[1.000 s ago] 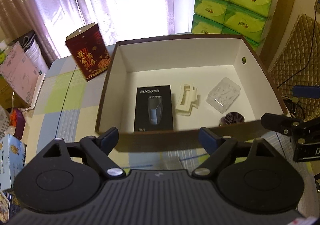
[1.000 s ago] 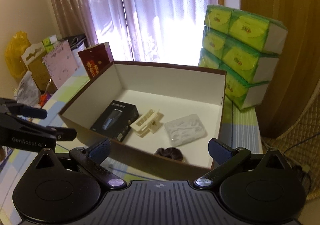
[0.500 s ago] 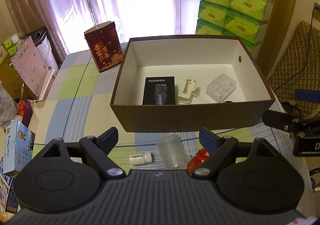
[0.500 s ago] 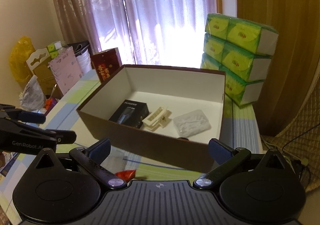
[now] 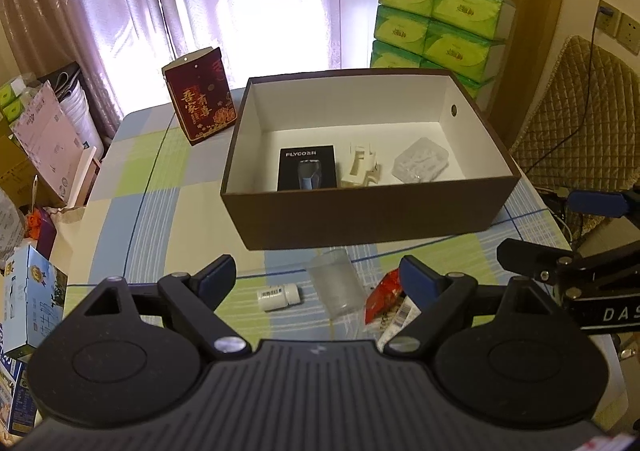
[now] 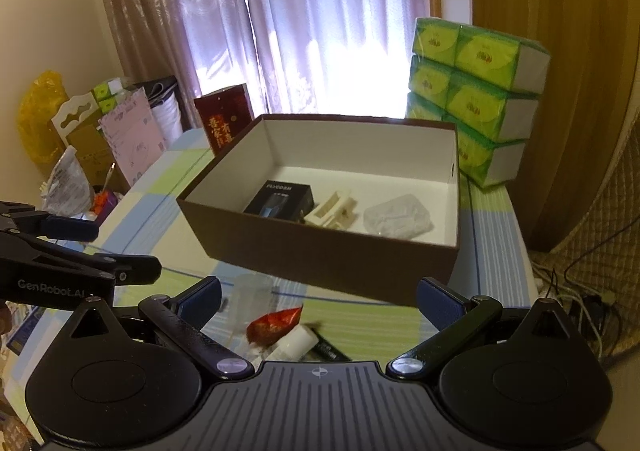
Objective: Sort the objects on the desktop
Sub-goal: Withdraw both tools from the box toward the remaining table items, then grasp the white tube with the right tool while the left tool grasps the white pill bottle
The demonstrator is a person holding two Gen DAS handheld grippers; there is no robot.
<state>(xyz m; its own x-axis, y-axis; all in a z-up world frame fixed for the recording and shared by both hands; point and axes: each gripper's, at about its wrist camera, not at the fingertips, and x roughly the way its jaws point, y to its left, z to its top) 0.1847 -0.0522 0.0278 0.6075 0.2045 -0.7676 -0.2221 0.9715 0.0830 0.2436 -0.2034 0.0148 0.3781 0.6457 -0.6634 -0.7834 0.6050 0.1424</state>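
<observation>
A brown box [image 5: 360, 219] with a white inside holds a black Flyco carton [image 5: 306, 167], a cream plastic clip [image 5: 360, 167] and a clear plastic case [image 5: 420, 165]. In front of it on the checked tablecloth lie a small white bottle [image 5: 278, 297], a clear plastic cup [image 5: 338, 287] on its side and a red packet [image 5: 382, 299]. My left gripper [image 5: 318, 279] is open and empty above these. My right gripper [image 6: 318, 299] is open and empty over the red packet [image 6: 274, 325] and a white tube [image 6: 294, 343]. The box [image 6: 328, 251] lies beyond.
A red gift box [image 5: 200, 105] stands at the table's far left. Stacked green tissue packs [image 5: 436, 27] stand behind the box. A quilted chair [image 5: 580, 123] is on the right. Cartons and bags [image 5: 40, 139] crowd the left side. The table edge runs along the right.
Both grippers have pulled back and up from the box. The bottle, cup and red packet in front of it have come into view. Both stay open.
</observation>
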